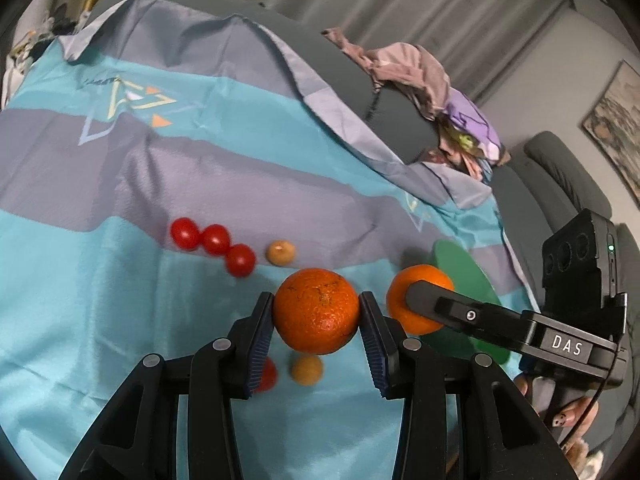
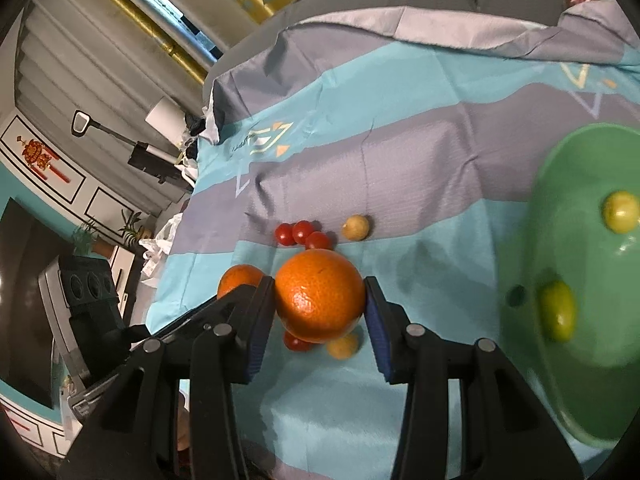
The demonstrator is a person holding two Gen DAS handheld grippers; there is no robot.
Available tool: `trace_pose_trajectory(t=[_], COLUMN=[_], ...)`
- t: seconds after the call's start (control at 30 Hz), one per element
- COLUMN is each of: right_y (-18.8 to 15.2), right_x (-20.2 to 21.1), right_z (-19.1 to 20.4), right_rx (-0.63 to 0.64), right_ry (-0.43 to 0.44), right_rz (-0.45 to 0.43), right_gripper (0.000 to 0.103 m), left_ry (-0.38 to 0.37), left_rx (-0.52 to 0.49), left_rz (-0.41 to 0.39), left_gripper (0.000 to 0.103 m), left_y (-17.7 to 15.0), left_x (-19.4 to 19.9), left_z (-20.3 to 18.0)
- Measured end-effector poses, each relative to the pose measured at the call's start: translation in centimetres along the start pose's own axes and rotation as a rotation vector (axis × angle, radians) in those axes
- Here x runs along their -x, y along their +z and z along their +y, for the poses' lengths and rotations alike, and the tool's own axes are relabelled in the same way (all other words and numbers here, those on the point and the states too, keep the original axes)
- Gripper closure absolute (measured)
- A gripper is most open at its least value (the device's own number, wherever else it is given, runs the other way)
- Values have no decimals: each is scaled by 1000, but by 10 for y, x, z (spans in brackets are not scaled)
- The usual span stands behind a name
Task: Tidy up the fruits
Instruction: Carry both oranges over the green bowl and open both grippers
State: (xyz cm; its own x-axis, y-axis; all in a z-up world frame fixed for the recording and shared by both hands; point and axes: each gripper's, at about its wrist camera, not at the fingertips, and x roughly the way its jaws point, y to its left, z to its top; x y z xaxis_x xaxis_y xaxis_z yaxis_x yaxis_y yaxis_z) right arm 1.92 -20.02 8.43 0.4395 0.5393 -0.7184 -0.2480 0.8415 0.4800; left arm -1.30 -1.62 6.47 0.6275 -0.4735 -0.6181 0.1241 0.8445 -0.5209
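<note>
Gripping an orange (image 1: 316,311) at the lower centre of the left wrist view, your left gripper (image 1: 316,312) had its two blue-padded fingers pressed against the fruit's sides, spread just as wide as the fruit, and the orange sat above the striped teal and grey cloth (image 1: 120,300). Your right gripper (image 2: 320,295) held a second orange (image 2: 320,295) the same way at the centre of the right wrist view, pads touching both flanks. In the left view that right gripper reached in from the right edge, angled toward the middle, its finger lying across the second orange just in front of the green plate (image 1: 468,276); part of your hand (image 1: 576,412) showed under it at the lower right. In the right view the left gripper came in from the lower left, and its orange peeked out behind the near finger. Three cherry tomatoes (image 1: 216,240) lay in a touching cluster left of centre, with a small yellow fruit (image 1: 281,253) just beside them on the right. Under the held oranges lay another tomato (image 2: 297,342) and another yellow fruit (image 2: 342,346), near each other. The green plate filled the right side of the right view, carrying two yellow-green fruits (image 2: 621,212) set apart from each other.
</note>
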Motion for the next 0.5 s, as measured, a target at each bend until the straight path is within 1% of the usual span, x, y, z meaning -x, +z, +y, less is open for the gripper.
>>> trace_pose_trajectory(t=[0.1,0.23,0.33,0.4,0.5], right_y=[-6,-11,-7,-6,-4], right_x=[14,32,51,60,74], right_z=[-5,-21,-33,-39,-54], right_rx=[3,-36,-50,-57,-85], right_ry=[-32,-11,-31,-38,-33], right_rz=[-40,-80,-144,-171,-198], right_gripper=[59,59,59,59,59], left_ry=[-29,-34,-45,-55,-91], left_rx=[-11,-56,-92,-113,-139], left_rz=[2,-12,-16,-14,-5], left_gripper=[61,61,61,61,61], left_y=[-1,-3,-2,-1,3], left_x=[1,2,-3,-7,-17], left_z=[-10,-32,-52,-63,-84])
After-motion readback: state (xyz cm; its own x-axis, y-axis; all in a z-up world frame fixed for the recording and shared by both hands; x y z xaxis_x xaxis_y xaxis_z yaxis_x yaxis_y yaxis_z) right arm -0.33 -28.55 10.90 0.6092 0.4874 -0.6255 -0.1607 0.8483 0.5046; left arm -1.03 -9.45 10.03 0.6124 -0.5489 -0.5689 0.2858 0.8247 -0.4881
